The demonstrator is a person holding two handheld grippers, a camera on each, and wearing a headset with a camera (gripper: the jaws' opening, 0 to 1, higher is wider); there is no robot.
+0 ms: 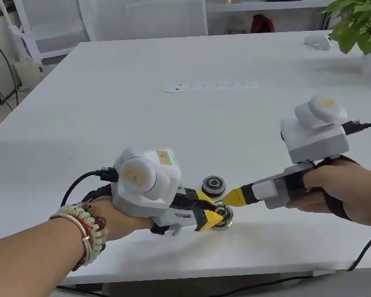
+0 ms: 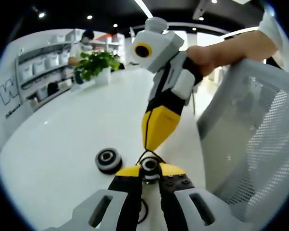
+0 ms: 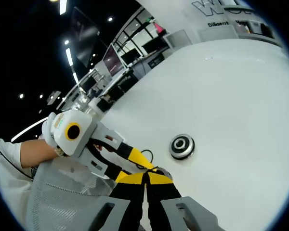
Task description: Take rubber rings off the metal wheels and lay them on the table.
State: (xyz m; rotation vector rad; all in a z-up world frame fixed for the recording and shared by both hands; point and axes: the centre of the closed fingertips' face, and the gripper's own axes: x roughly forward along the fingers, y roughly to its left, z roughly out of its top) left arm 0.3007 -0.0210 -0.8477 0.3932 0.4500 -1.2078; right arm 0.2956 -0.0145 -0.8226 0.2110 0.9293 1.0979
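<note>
Left tool [image 2: 149, 172] closed on metal wheel [image 1: 224, 216]; wheel clamped between yellow jaws, just over worktop [image 1: 173, 124]; whether it touches worktop cannot be told. Second wheel [image 1: 213, 185] seen lying flat on worktop just behind clamped wheel, apart from it. Thin black rubber ring [image 2: 145, 155] seen looped off top of clamped wheel, apparently pinched at tip of right tool [image 1: 229, 198]. Right tool's jaws pressed together, tip just beside clamped wheel.

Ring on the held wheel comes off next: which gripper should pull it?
Right. The left gripper is shut on the metal wheel, bracing it. The right gripper looks pinched on the rubber ring at that wheel and is free to draw away.
</note>
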